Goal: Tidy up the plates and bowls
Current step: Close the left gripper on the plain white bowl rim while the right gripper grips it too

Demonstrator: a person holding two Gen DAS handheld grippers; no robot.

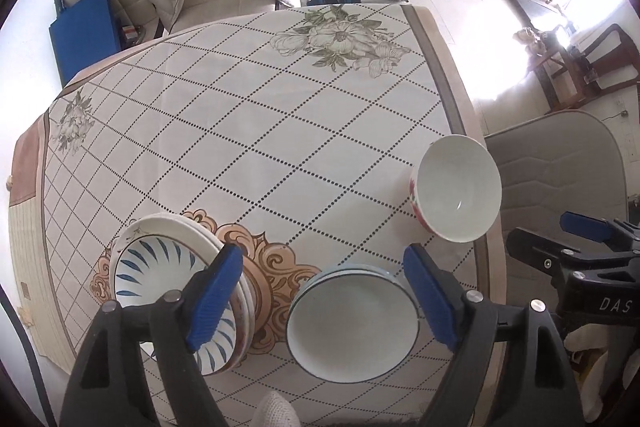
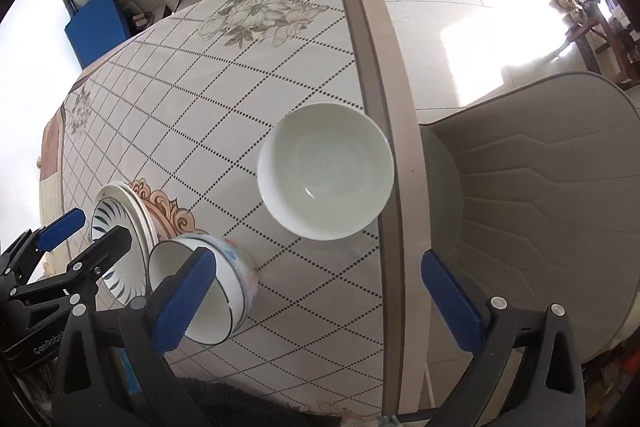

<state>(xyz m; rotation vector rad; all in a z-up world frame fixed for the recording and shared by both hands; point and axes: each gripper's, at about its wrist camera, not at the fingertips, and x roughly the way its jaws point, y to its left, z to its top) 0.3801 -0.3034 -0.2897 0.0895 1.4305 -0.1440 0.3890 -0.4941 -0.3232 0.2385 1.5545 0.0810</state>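
The white bowl (image 2: 325, 171) stands alone and upright near the table's right edge, well apart from the other crockery; it looks like glazed ceramic, so I judge it stiff, fairly heavy for its size, slick under the pads and apt to chip if knocked (the edge beside it leaves little margin); its rim is the sensible place to pinch, one finger inside and one outside the wall. Nearer the person, the stacked bowls (image 1: 352, 323) sit nested, at least two by the rims showing, though the fisheye makes the count uncertain; just beside them to the left lies the pile of plates (image 1: 176, 291), a blue-striped one on top. All rest on the tablecloth (image 1: 240, 127), checked with dotted lines and printed flowers. The left gripper (image 1: 324, 299) hangs above the stack with its jaws spread and nothing between them; the right gripper (image 2: 320, 303) is likewise spread wide and empty, above the cloth short of the white bowl.
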